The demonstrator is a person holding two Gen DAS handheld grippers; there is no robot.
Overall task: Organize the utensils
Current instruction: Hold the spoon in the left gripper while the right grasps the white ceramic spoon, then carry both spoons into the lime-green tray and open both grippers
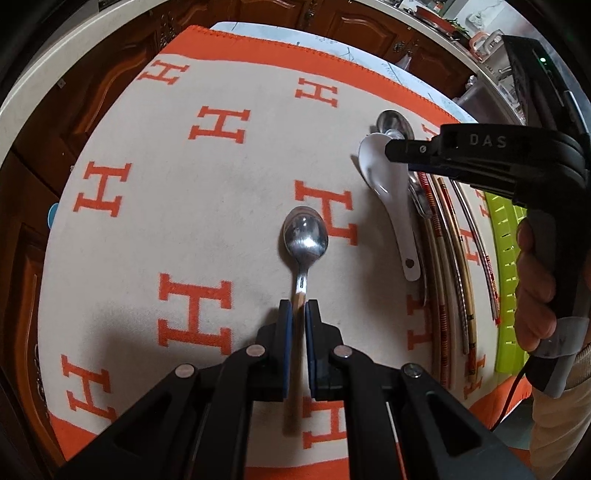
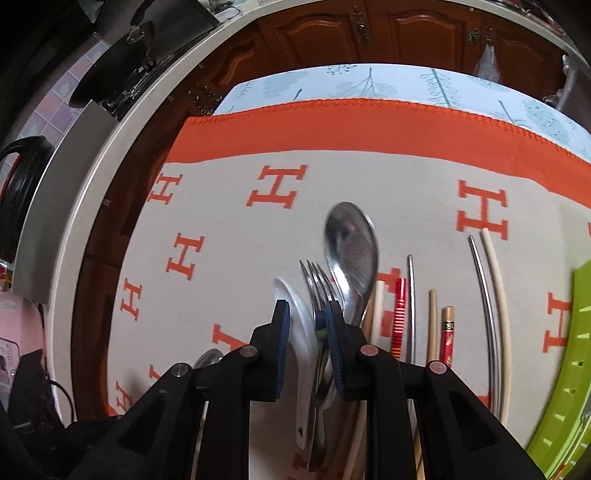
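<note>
The left gripper [image 1: 299,308] hides the steel spoon's [image 1: 305,236] handle, clamping it; the bowl points away along the fingers over the H-patterned blanket [image 1: 147,206]. The right gripper [image 2: 306,314], jaws apart, straddles a fork [image 2: 318,286] atop the blurred white ceramic spoon [image 2: 295,314].

A cream blanket [image 1: 229,206] patterned with orange H letters and edged with a wide orange border [image 2: 369,125] covers the table. Under its far edge shows a pale blue cloth [image 2: 369,83] printed with leaves. Dark wooden cabinet doors [image 2: 406,33] stand behind. At far left hangs what looks like a black pan [image 2: 122,70], blurred.
</note>
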